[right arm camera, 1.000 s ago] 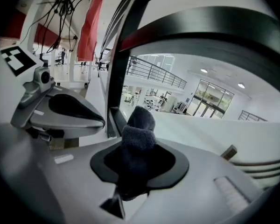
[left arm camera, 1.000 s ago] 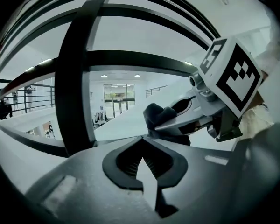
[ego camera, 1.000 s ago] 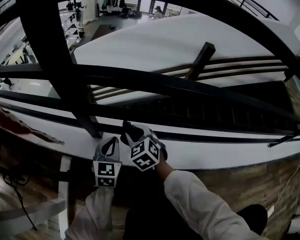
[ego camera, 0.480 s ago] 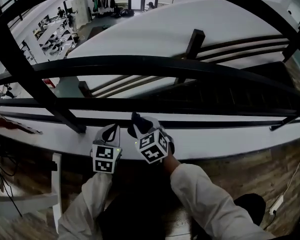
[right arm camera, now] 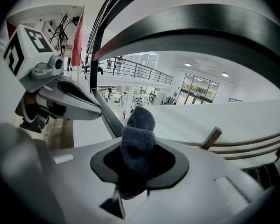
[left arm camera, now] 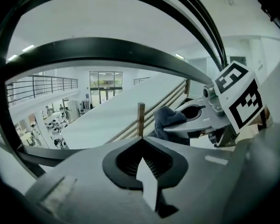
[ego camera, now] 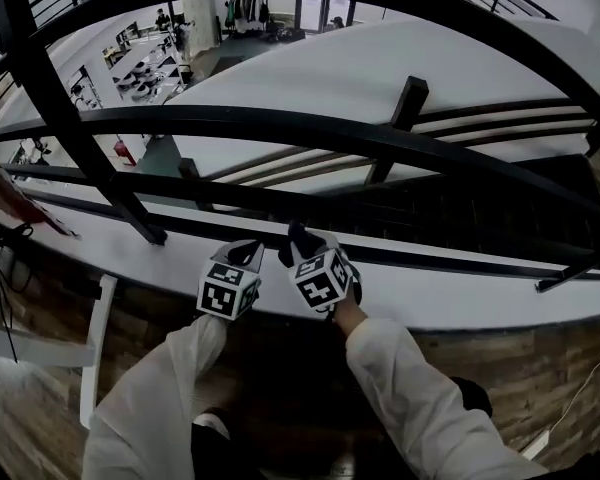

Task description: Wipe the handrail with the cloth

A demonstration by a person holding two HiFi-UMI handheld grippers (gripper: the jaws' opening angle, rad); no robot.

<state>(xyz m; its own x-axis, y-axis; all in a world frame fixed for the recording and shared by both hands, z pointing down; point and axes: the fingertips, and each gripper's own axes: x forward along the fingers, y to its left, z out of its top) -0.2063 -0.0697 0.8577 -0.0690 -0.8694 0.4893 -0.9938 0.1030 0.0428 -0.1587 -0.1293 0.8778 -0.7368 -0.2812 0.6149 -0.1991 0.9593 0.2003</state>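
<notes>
A black metal handrail [ego camera: 380,140] curves across the head view, with more rails above and below it. Just below the lowest rail [ego camera: 180,223], over a white ledge [ego camera: 460,303], my two grippers sit side by side. My right gripper [ego camera: 302,240] is shut on a dark blue-grey cloth [right arm camera: 138,129], and a tuft of it sticks out past the jaws. My left gripper [ego camera: 248,252] is shut with nothing in it. From the left gripper view, the cloth [left arm camera: 167,119] shows in the right gripper's jaws. The rail [right arm camera: 214,27] arcs close overhead.
A black upright post [ego camera: 75,128] stands at the left of the railing. Beyond the rails a staircase with wooden rails [ego camera: 410,103] drops to a lower hall. A wood-panelled wall [ego camera: 520,368] lies below the ledge. My sleeves [ego camera: 410,398] fill the bottom.
Both grippers have stayed side by side by the lowest rail and drifted slightly right and up in the head view. The upright post has slid left. The cloth stays gripped.
</notes>
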